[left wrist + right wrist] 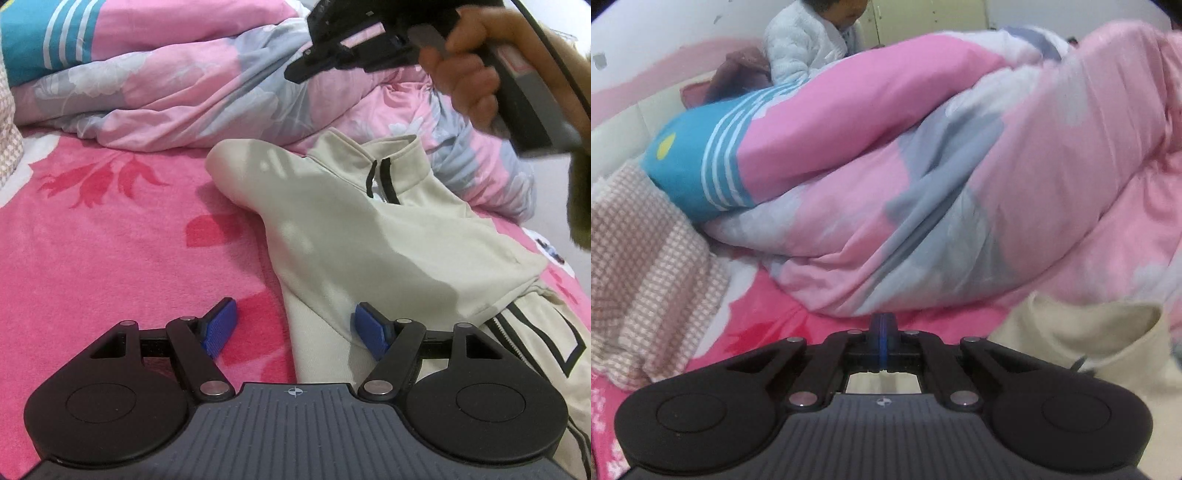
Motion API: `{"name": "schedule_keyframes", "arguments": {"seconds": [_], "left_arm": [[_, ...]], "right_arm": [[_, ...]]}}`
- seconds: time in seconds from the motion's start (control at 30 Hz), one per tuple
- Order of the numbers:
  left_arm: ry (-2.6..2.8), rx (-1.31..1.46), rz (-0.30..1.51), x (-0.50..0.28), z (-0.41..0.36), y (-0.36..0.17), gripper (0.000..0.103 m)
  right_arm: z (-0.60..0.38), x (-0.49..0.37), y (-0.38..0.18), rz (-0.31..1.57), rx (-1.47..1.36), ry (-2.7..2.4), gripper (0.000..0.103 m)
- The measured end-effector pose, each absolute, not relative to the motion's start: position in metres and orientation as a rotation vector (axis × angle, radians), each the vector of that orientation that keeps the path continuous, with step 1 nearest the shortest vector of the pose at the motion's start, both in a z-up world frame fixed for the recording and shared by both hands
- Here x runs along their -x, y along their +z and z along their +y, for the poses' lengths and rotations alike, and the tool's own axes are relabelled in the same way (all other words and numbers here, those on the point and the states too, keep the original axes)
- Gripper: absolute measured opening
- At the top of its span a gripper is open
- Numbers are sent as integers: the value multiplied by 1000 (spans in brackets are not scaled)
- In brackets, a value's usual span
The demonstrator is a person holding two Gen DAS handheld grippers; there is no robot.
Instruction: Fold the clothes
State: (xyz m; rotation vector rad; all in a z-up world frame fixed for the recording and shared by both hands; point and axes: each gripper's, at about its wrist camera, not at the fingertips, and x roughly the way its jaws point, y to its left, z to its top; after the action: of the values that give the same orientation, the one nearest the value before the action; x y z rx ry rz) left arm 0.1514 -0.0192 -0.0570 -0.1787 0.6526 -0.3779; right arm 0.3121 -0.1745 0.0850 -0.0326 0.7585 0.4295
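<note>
A cream jacket (388, 240) with black trim and a zip lies on the pink bed blanket (110, 240), collar toward the quilt and one sleeve folded across its chest. My left gripper (295, 328) hovers open at the jacket's near left edge. Its right pad (371, 330) is over the cloth and its left pad (221, 326) over the blanket. A hand (469, 70) holds my right gripper (299, 70) high above the collar. In the right wrist view, the right gripper (882, 332) has its blue pads shut together with nothing between them. A corner of the jacket (1071, 332) shows at lower right.
A heaped pink and grey quilt (923, 184) fills the far side of the bed. A blue striped pillow (698, 162) and a checked pink blanket (646, 277) lie at the left. A person in a white padded jacket (801, 48) sits behind the quilt by the wall.
</note>
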Motion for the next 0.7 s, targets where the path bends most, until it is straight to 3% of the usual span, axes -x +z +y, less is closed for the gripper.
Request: {"name": "schedule_keyframes", "arguments": {"seconds": [0.07, 0.13, 0.17, 0.2, 0.4, 0.53, 0.7], "left_arm": [[-378, 181, 653, -152, -19, -57, 71], [-380, 186, 652, -152, -18, -56, 71], [-380, 189, 651, -152, -18, -56, 71], [-381, 193, 651, -152, -18, -56, 71], [-409, 288, 668, -155, -3, -53, 69], [-456, 474, 704, -163, 25, -55, 66], [-481, 677, 713, -169, 52, -61, 65]], "right_arm": [[-157, -314, 88, 795, 104, 467, 2], [-131, -316, 83, 851, 203, 515, 18], [-120, -314, 79, 872, 257, 534, 43], [-108, -313, 73, 890, 309, 550, 55], [-75, -312, 37, 897, 468, 558, 50], [-113, -309, 60, 747, 258, 558, 48], [-174, -268, 91, 670, 133, 606, 38]]}}
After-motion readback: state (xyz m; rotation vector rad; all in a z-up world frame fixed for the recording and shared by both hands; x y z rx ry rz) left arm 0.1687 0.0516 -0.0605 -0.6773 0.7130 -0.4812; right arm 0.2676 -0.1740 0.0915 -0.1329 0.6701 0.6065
